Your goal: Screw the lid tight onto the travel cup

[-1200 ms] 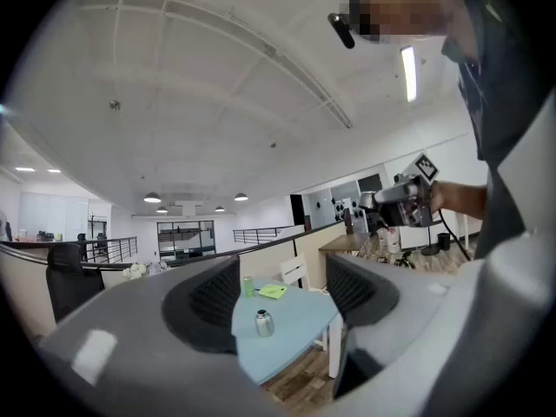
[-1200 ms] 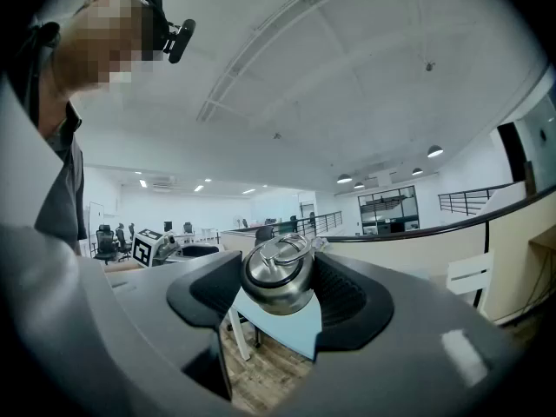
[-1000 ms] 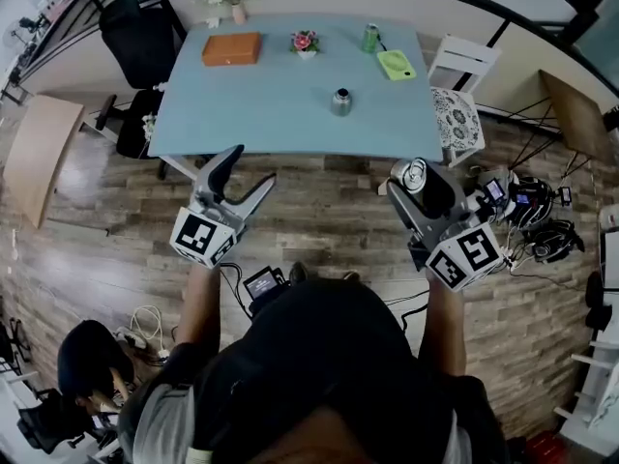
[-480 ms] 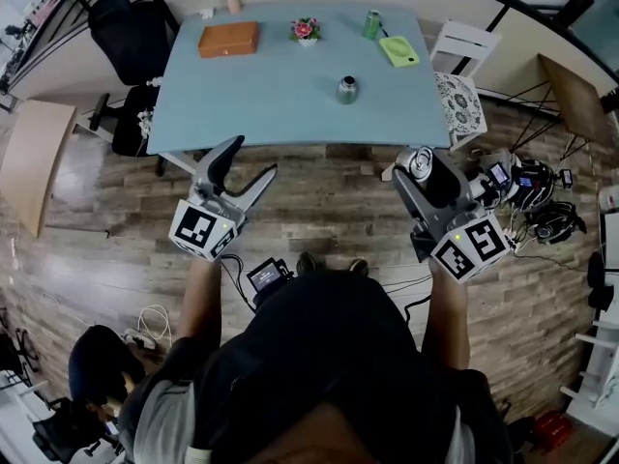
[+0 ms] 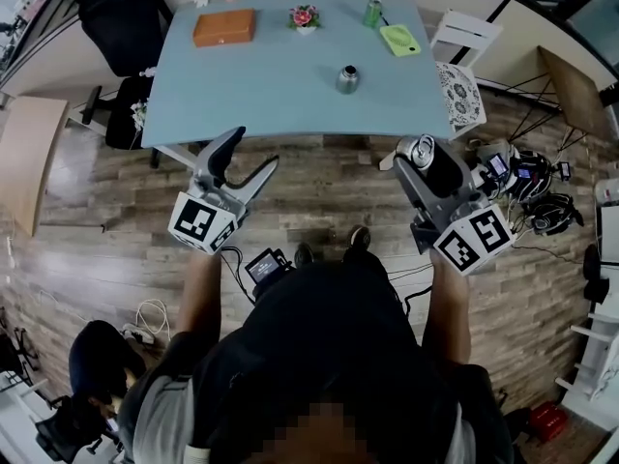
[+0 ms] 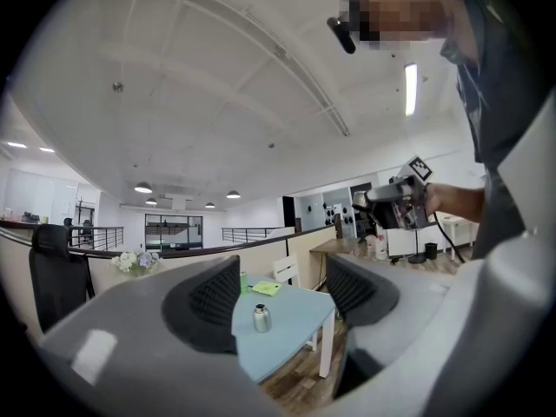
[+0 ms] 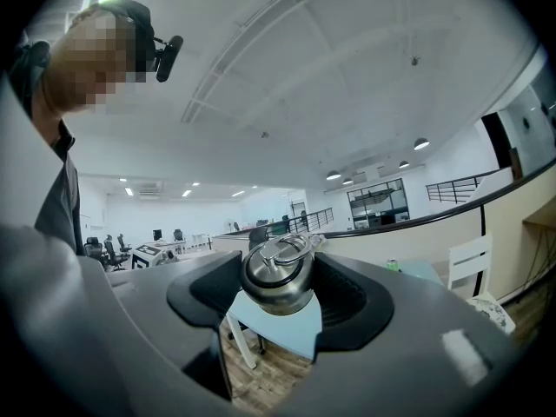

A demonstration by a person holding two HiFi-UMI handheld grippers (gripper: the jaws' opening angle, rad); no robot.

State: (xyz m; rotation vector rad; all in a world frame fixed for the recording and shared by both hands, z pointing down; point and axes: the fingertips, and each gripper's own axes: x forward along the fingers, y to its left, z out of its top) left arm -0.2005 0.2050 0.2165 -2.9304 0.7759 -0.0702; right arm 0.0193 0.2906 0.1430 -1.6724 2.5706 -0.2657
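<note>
Screwing has not begun. On the desk [image 5: 271,95], well ahead of both grippers, the travel cup [image 5: 346,79] stands upright, long axis vertical, apparently uncapped. The left gripper [image 5: 250,153] has its fingers spread and empty, while the right gripper [image 5: 423,156] pinches the steel lid [image 7: 278,278], ring side up.

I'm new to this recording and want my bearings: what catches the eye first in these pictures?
The right gripper is shut on a steel lid with a ring handle, held above the wooden floor. The left gripper is open and empty, level with it. Ahead of both and out of their grasp, the steel travel cup stands upright near the middle of a light blue table.
</note>
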